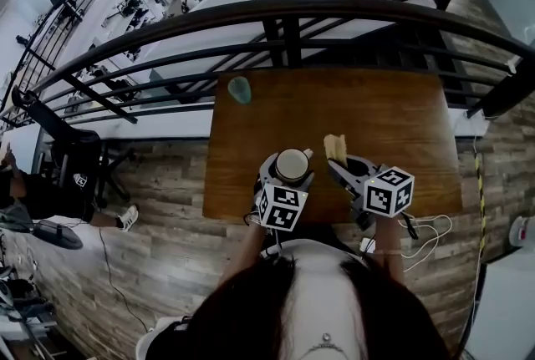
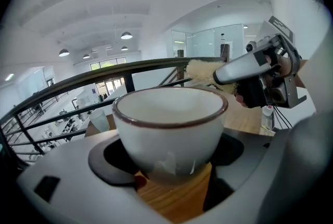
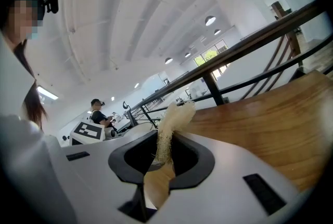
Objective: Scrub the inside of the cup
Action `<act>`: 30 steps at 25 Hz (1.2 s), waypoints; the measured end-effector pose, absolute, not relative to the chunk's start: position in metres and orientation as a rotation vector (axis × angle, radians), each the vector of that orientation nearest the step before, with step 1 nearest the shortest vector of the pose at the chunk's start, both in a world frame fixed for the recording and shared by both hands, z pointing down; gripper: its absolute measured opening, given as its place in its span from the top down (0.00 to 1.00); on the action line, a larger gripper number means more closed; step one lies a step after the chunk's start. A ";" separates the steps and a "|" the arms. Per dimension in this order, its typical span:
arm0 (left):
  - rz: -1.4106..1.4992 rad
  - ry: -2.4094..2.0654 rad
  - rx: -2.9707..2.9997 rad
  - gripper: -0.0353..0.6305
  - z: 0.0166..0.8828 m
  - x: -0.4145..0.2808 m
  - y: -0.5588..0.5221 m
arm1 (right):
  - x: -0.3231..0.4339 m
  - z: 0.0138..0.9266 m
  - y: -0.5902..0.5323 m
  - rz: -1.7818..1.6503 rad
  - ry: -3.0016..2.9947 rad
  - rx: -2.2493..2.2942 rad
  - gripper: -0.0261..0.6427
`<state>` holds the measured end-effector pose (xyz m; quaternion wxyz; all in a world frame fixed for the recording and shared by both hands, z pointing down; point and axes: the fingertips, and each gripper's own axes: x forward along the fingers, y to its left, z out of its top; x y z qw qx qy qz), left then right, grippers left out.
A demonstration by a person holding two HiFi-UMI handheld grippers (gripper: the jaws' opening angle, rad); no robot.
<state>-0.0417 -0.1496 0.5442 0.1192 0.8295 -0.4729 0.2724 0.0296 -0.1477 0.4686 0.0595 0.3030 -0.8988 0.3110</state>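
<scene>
Straw-coloured fibre, loofah by the look of it: that's what the right gripper (image 3: 161, 158) has its jaws clenched on, with the scrubber (image 3: 170, 129) poking out past the tips. The left gripper (image 2: 169, 166) is clamped around the lower half of the cup (image 2: 169, 124), one jaw on each side, mouth facing up. I can't tell if the cup's base is resting on the wooden table (image 1: 401, 124) or lifted just above it.

From the head view, the scrubber sits just to the right of the cup, near the rim but outside it, so no scrubbing is going on yet as far as I can see. A green tumbler (image 1: 240, 89) stands well beyond the cup, off to its far left, and is out of the way.

My take on doing this bit properly:
- Bring the scrubber up and over the cup's rim and then down inside, not straight in from the side, or the hard jaw tips could knock the rim.
- Tip the cup's mouth a little toward the scrubber so only the fibre reaches the inner wall.
- Keep the left hand steady and let the right do the sweeping — round the wall first, then the bottom.
- Press lightly, since the scrubber looks floppy and may fold over if pushed hard.
</scene>
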 end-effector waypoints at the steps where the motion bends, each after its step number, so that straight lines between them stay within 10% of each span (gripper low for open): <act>1: 0.791 -1.385 2.416 0.34 0.544 -0.045 -0.151 | 0.029 0.471 -0.149 0.939 -2.698 0.930 0.83; 30: 0.832 -1.409 2.348 0.34 0.555 -0.059 -0.111 | 0.068 0.501 -0.126 1.037 -2.560 1.083 0.83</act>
